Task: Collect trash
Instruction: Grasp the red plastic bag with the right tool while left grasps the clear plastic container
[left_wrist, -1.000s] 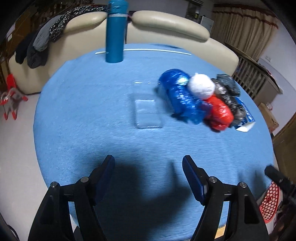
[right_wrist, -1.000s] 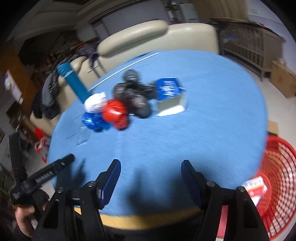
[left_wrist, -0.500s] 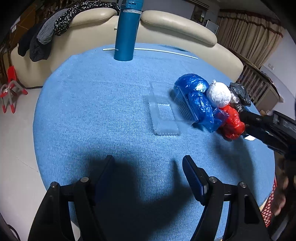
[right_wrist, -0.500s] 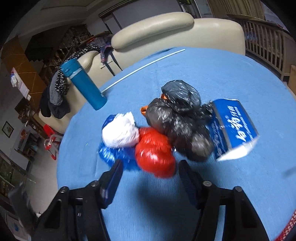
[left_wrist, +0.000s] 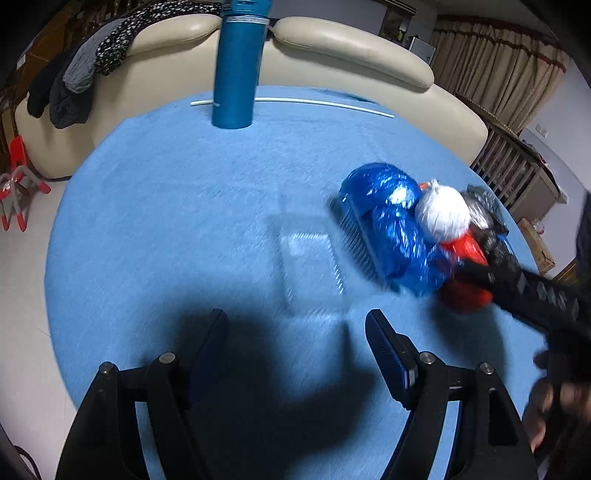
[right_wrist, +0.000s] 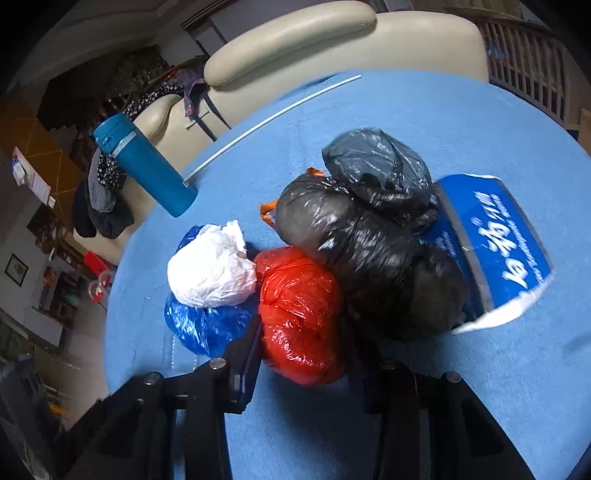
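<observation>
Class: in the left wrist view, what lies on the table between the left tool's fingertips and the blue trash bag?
A clear plastic tray lies between the left tool and the blue trash bag, seen in the left wrist view.

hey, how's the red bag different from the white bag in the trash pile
The red bag is glossy and sits between the open right gripper's fingers; the white bag is matte, crinkled and ungripped. The white bag rests on a blue bag; the red bag lies beside it. Both are balled-up plastic.
</observation>
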